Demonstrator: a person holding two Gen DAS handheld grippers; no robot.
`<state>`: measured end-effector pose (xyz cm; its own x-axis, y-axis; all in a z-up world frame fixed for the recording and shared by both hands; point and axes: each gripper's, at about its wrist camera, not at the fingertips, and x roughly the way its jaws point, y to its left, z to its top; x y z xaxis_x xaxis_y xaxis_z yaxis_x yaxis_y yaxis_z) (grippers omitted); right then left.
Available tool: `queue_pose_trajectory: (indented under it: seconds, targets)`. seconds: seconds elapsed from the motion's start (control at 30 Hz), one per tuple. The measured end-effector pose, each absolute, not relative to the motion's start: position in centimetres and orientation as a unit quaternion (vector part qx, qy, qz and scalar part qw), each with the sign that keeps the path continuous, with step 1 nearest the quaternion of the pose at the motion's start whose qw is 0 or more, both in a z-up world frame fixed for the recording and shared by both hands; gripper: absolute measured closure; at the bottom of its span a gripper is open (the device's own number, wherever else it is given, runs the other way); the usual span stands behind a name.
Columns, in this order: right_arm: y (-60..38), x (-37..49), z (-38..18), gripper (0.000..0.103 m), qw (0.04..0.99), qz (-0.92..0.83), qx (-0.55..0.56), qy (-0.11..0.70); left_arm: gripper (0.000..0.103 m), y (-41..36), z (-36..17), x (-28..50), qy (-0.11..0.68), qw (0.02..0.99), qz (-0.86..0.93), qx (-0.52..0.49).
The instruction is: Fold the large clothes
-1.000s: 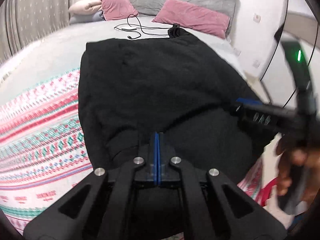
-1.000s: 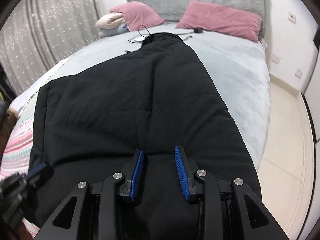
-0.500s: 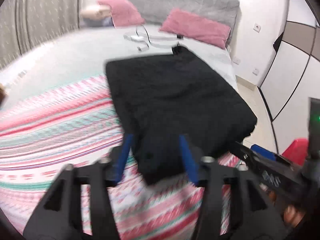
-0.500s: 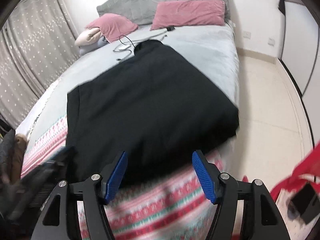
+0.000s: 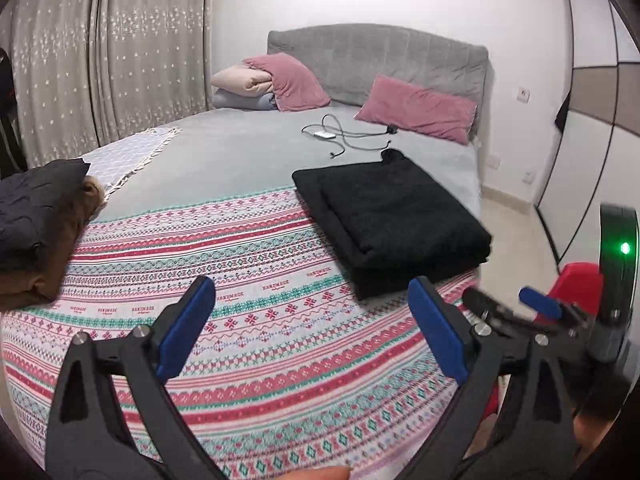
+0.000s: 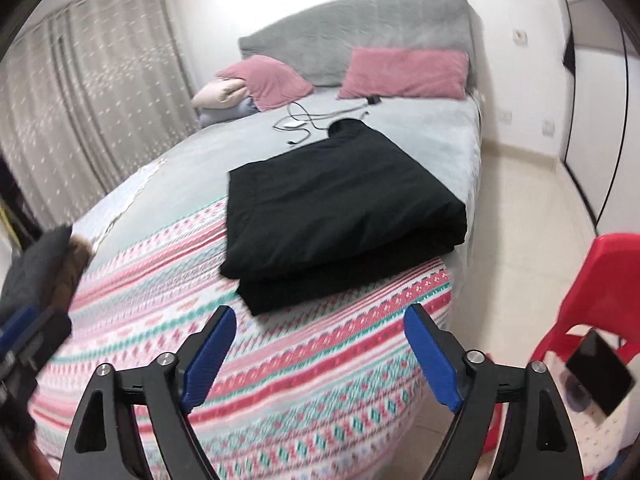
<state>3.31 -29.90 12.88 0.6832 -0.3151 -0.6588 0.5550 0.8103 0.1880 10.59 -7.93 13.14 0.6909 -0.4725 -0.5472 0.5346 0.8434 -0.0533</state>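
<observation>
On the patterned blanket [image 5: 256,364] lies one folded black garment [image 5: 394,226]; two pink pillows; both tools opening, empty.

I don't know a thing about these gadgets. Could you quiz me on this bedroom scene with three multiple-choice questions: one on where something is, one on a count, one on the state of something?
1. Where does the black garment lie?
A. On the floor
B. On the bed, near its right edge
C. On the red chair

2. How many pink pillows lean at the headboard?
A. Two
B. Four
C. None

3. What state is the black garment in?
A. Spread out flat
B. Crumpled in a heap
C. Folded into layers

Answers:
1. B: it rests partly on the patterned blanket, beside the bed's right edge.
2. A: one pillow stands left, another right.
3. C: stacked layers show along its near edge, and neither the left gripper nor the right gripper holds anything.
</observation>
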Motion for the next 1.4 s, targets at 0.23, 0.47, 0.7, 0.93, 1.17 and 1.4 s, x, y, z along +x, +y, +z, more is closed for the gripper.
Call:
queue_pose_trajectory:
  seconds: [0.23,0.47,0.7,0.93,1.17,1.4]
  targets:
    - [-26.2,-0.7,15.2,0.005,0.904,-0.260,0.179,0.290,0.002,-7.1,13.3,8.1,0.288,0.908,-0.298,0.061]
    - [-26.0,-2.2,16.9,0.000,0.911,-0.276,0.178,0.248,0.001,-6.4,12.9,8.2,0.272,0.917,-0.284,0.060]
    - [-26.5,-1.3,15.3,0.000,0.904,-0.283,0.189,0.258,0.001,-6.5,11.8,9.2,0.281,0.917,-0.275,0.064]
    - [-26.1,-0.3,14.5,0.000,0.905,-0.276,0.185,0.267,0.001,-6.1,11.0,10.5,0.292,0.916,-0.267,0.057]
    - [-25.3,-0.1,14.6,0.000,0.903,-0.294,0.165,0.265,0.001,-5.5,10.5,11.9,0.306,0.915,-0.260,0.042]
    - [-24.4,0.2,14.8,0.000,0.902,-0.312,0.136,0.265,0.001,-5.6,10.3,12.2,0.307,0.915,-0.259,0.044]
